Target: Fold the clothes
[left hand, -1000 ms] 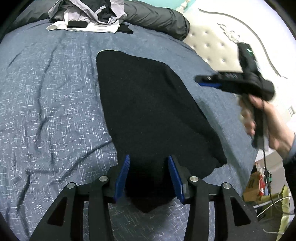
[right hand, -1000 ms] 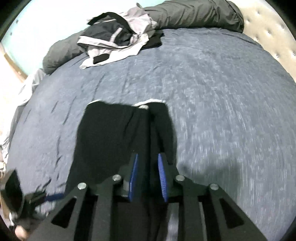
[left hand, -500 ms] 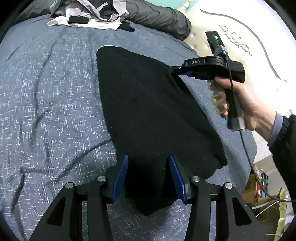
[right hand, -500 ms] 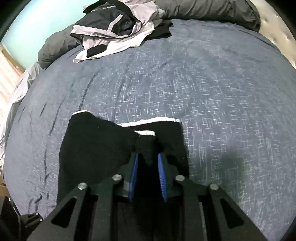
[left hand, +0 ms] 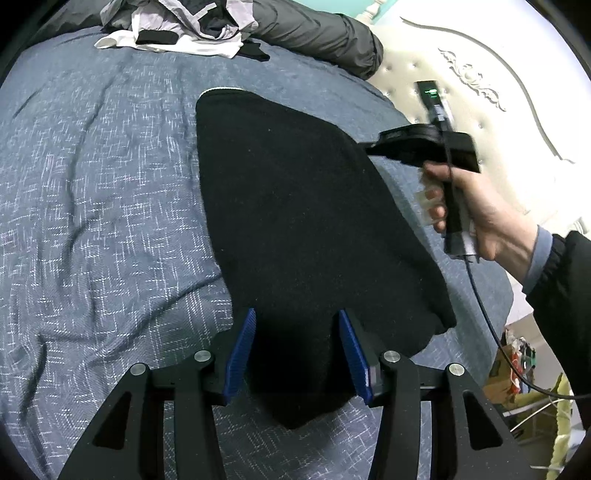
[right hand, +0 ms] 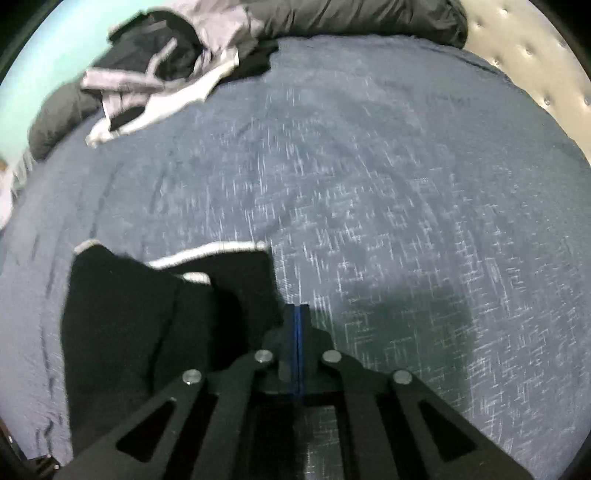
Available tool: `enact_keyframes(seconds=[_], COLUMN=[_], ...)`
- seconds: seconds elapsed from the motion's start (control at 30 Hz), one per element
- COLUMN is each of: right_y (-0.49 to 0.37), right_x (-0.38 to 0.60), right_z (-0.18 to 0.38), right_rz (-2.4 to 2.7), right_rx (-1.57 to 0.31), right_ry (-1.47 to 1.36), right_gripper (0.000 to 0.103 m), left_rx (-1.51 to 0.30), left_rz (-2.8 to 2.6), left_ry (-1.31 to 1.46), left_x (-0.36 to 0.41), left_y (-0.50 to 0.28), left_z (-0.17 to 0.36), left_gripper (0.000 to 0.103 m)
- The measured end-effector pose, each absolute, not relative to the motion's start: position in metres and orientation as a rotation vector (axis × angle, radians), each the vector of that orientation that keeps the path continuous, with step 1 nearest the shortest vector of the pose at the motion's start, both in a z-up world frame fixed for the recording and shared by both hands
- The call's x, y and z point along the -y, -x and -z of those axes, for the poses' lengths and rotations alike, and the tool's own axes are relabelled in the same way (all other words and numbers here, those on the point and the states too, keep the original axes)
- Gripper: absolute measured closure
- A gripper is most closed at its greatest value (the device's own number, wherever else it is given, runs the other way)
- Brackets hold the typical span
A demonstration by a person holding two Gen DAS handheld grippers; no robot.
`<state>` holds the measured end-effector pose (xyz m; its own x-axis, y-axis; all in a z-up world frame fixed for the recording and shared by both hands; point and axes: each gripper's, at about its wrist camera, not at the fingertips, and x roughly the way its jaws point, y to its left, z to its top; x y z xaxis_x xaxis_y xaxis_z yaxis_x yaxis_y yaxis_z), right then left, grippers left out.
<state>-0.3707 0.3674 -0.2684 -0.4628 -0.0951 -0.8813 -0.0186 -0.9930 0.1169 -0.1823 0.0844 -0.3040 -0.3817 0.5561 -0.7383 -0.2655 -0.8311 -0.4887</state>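
On the blue-grey bed (left hand: pixel 92 192) a black garment (left hand: pixel 295 229) lies spread flat, its white-trimmed edge toward the far side. Beyond it sits a heap of grey and white clothes (left hand: pixel 184 26) against a dark rolled duvet (left hand: pixel 317 33). The left tongs (left hand: pixel 297 350) hang over the garment's near end with their blue pads apart, as half a second ago. The right tongs (right hand: pixel 297 332), which were then slightly parted over the cloth's folded corner, are now pressed together with nothing between them, just beside the garment's right edge. A hand (left hand: pixel 476 210) grips their handle.
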Motion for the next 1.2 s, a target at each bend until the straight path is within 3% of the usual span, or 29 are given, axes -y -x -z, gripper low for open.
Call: enact_keyframes(seconds=[0.23,0.37,0.57,0.8,1.0,1.1,1.2], right_y=[0.339,0.329,0.335,0.322,0.285,0.264,0.245], right_x=[-0.355,-0.331,-0.338,-0.330,-0.332,-0.332,-0.336], right_z=[0.225,0.247,0.274,0.245,0.217,0.210,0.211], right_rz=[2.530,2.398,2.424,2.570,2.519,2.486,2.469], right_rx=[0.243,0.127,0.094,-0.100,0.014,0.075,0.160], right_ry=[-1.360,-1.460,-1.508,-1.499,-1.515,-1.558,-1.623], right_gripper=[0.102,0.102,0.103,0.103,0.101,0.094,0.061], left_rx=[0.394,0.386,0.376,0.384,0.406,0.415,0.416], left_rz=[-2.233,-2.236,-2.235,-2.256,-2.272,-2.280,-2.293], left_ry=[1.350,1.351,1.355,1.361,1.345,1.331,1.329], left_x=[-0.084,-0.087,-0.088,-0.087,-0.078,-0.073,-0.067], left_y=[0.181,0.183,0.184,0.179,0.173,0.171,0.169], left_z=[0.305,0.305,0.305,0.300,0.287,0.279,0.275], left_gripper=[0.052,0.052,0.052,0.052,0.052,0.052,0.052])
